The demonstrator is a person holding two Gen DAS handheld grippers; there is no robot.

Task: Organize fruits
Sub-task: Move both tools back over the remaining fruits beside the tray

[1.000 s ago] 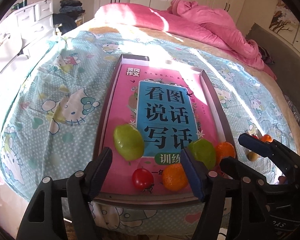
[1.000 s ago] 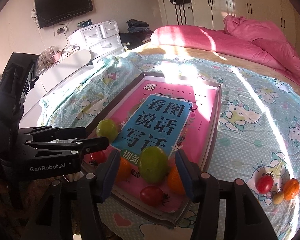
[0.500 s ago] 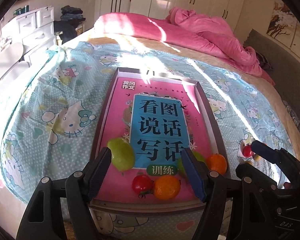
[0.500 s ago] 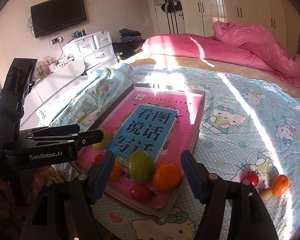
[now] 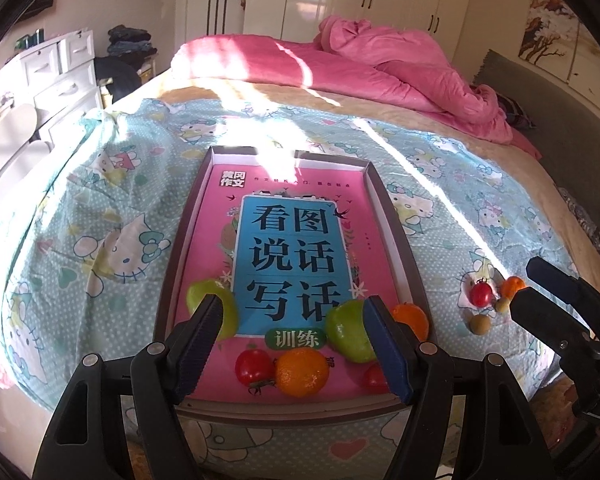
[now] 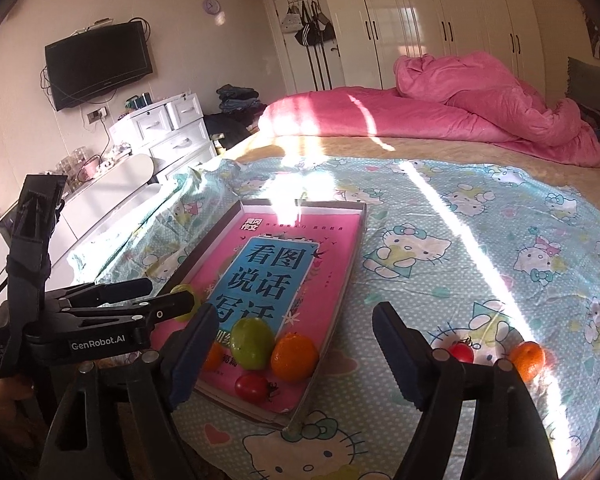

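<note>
I see the wide bed with its pale blue cartoon-cat printed sheet (image 5: 112,216) filling both views. The heaped pink quilt (image 5: 380,68) lies at its far end. Only the right wrist view shows the black wall-mounted television (image 6: 99,65) and the round wall clock (image 6: 211,5).

The shallow rectangular cardboard tray (image 5: 400,240) rests on the sheet. Its long axis runs away from me toward the quilt. A pink book with a blue title panel (image 5: 292,264) lies flat inside it, aligned with the tray, its title top pointing to the far end.

The left gripper (image 5: 292,344) hovers over the tray's near end. Its jaws stand apart and nothing is between the pads. The right gripper (image 6: 292,356) hangs over the tray's near right corner. Its jaws are opening and clamp nothing.

The fruits cluster at the near end of the book:
- two green apples, one left (image 5: 204,300), one right (image 5: 346,336);
- two oranges (image 5: 302,372) (image 5: 410,318);
- two red tomatoes (image 5: 254,366) (image 6: 252,387).

The left wrist view shows a loose group on the sheet, right of the tray: a small red tomato (image 5: 481,294), a small orange (image 5: 512,285), a pale round fruit (image 5: 501,305) and a brown-green round fruit (image 5: 480,323). The right wrist view shows only the first two.
</note>
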